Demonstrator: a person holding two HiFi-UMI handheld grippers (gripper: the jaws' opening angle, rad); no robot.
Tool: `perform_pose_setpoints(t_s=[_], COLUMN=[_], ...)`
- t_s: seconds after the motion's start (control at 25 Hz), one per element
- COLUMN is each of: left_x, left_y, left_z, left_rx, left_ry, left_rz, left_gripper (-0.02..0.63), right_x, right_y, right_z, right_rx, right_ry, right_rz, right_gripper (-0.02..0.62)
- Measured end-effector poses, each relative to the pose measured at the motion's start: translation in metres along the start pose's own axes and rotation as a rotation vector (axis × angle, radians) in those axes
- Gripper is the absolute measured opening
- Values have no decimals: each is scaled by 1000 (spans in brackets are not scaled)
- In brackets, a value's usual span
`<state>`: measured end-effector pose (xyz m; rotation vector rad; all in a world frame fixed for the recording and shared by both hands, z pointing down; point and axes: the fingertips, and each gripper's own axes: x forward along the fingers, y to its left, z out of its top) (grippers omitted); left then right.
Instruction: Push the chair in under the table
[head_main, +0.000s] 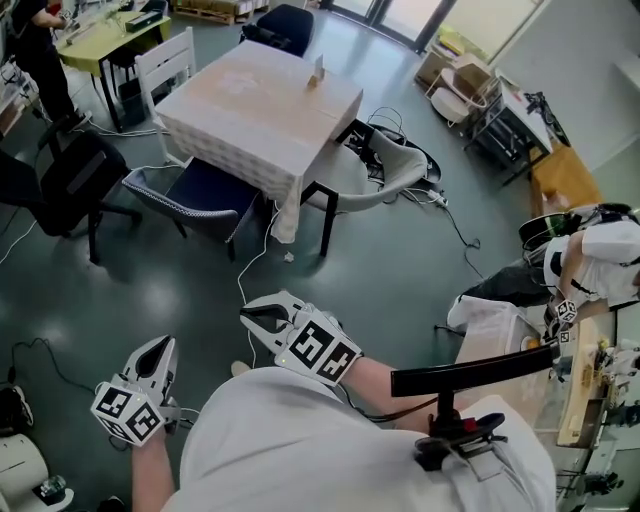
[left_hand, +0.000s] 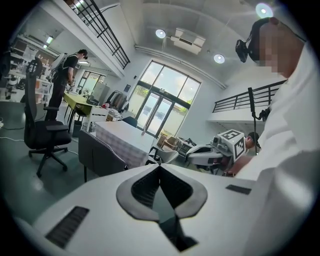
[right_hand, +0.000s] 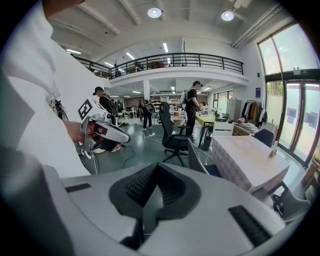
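Observation:
A table (head_main: 262, 98) under a pale cloth stands across the room, also seen as the table (left_hand: 121, 139) and table (right_hand: 248, 159) in the gripper views. A dark blue chair (head_main: 193, 195) with a grey back stands at its near left side, seat partly under the cloth; the chair (left_hand: 98, 153) and chair (right_hand: 199, 158) show in both gripper views. My left gripper (head_main: 160, 346) and right gripper (head_main: 249, 318) are held close to my body, far from the chair. Both are shut with nothing between their fingers.
A light grey chair (head_main: 387, 176) sits at the table's right corner among cables. A black office chair (head_main: 70, 180) stands left, a white chair (head_main: 166, 62) behind the table. A white cable (head_main: 262, 262) trails on the floor. A seated person (head_main: 590, 262) is right, another person (head_main: 35, 45) stands far left.

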<state>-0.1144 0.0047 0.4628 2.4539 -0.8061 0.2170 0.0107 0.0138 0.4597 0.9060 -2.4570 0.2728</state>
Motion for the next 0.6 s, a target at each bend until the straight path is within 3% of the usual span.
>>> perform_pose_setpoints(t_s=[0.6], left_x=[42], left_y=[24], left_z=[11], left_rx=[-35], left_ry=[33], left_rz=[10], left_gripper=[12], right_x=[14], right_y=[-40], right_z=[0], right_rx=[21], right_ry=[9], right_rz=[7], right_gripper=[14])
